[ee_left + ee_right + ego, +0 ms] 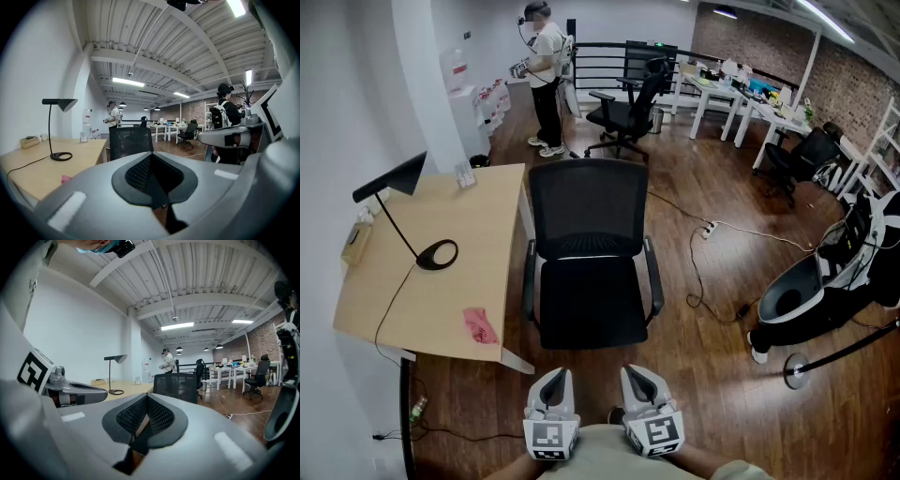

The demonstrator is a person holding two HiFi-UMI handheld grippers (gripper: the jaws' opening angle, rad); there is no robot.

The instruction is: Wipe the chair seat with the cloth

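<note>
With fingers (139,172) together, left gripper (553,380) and right gripper (639,377) face the chair seat (591,305); cloth (480,325) lies diagonally on desk (483,220).

Left tongs (554,377) and right tongs (637,375) side by side, both closed, empty, tilted slightly downward

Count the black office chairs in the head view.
3. The nearest chair stands beside the wooden desk; a second chair is farther back near the standing person; a third chair is at right by the white tables. Others may be hidden behind those tables.
</note>
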